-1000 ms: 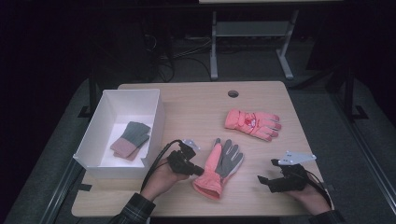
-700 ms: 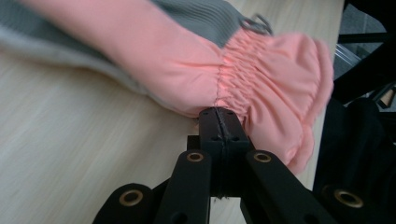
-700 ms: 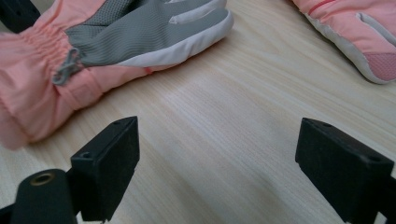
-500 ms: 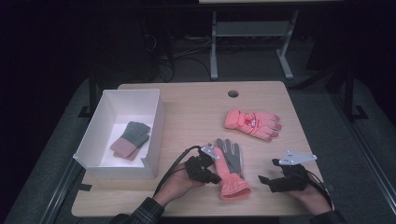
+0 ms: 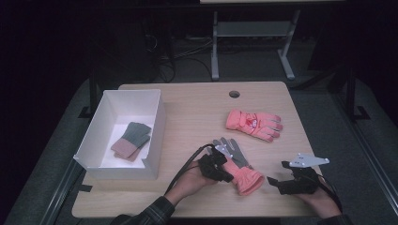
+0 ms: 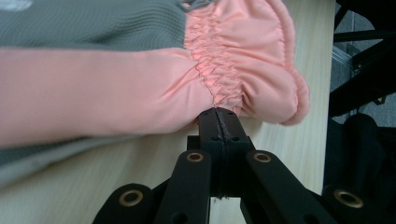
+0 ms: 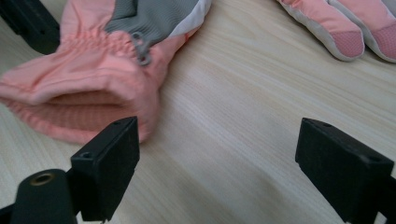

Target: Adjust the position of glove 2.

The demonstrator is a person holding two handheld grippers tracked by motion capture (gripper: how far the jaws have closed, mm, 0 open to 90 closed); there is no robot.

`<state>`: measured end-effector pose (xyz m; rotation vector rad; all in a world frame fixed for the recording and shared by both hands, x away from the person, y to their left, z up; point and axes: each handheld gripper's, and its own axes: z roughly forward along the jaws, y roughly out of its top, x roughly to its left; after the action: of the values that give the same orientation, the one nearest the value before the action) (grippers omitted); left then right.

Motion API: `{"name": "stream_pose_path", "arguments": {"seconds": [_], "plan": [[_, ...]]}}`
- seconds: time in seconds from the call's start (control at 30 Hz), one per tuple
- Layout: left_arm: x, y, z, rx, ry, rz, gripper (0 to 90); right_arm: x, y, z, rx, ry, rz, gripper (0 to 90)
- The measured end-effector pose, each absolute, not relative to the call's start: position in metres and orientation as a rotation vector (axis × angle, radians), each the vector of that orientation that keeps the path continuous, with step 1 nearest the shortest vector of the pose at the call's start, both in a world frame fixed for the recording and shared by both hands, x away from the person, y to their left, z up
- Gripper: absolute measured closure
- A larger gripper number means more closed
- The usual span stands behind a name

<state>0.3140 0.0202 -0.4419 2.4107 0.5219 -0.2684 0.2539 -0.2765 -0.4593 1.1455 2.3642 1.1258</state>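
A coral glove with a grey palm (image 5: 240, 172) lies near the table's front, cuff toward the right. My left gripper (image 5: 229, 176) sits at its left side, jaws pressed together at the gathered wrist (image 6: 219, 79); the left gripper (image 6: 217, 112) looks shut on a pinch of that fabric. The right gripper (image 5: 277, 172) rests just right of the cuff, open, with bare table between its jaws. In the right gripper view, the right gripper (image 7: 217, 144) faces the cuff's mouth (image 7: 79, 102). A second coral glove (image 5: 253, 124) lies farther back, its fingertips (image 7: 345, 28) in view.
A white box (image 5: 155, 126) stands at the left of the table and holds a grey and tan glove (image 5: 131, 140). A cable hole (image 5: 234, 93) is near the far edge. Dark floor and a metal stand lie beyond the table.
My left gripper has moved to the right, and the glove's cuff has swung right with it toward the right gripper. The right gripper has stayed put.
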Motion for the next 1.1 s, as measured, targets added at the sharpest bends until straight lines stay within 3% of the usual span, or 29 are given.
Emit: {"name": "stream_pose_path", "arguments": {"seconds": [0.33,0.4,0.5,0.73,0.9,1.1], "plan": [[0.311,0.024,-0.439,2.419,0.499,-0.211,89.6,0.253,-0.279,-0.46,1.152,2.363,1.126,13.4],[0.309,0.036,-0.438,2.412,0.511,-0.156,77.1,0.254,-0.278,-0.459,1.142,2.37,1.097,13.4],[0.307,0.05,-0.436,2.407,0.524,-0.115,71.6,0.254,-0.278,-0.458,1.16,2.374,1.085,13.4],[0.298,0.082,-0.437,2.383,0.554,-0.041,44.1,0.253,-0.278,-0.448,1.194,2.387,1.112,15.9],[0.29,0.103,-0.443,2.377,0.57,0.002,27.2,0.259,-0.28,-0.443,1.215,2.358,1.134,25.3],[0.284,0.117,-0.447,2.378,0.607,0.081,17.4,0.279,-0.277,-0.435,1.254,2.328,1.171,44.0]]}}
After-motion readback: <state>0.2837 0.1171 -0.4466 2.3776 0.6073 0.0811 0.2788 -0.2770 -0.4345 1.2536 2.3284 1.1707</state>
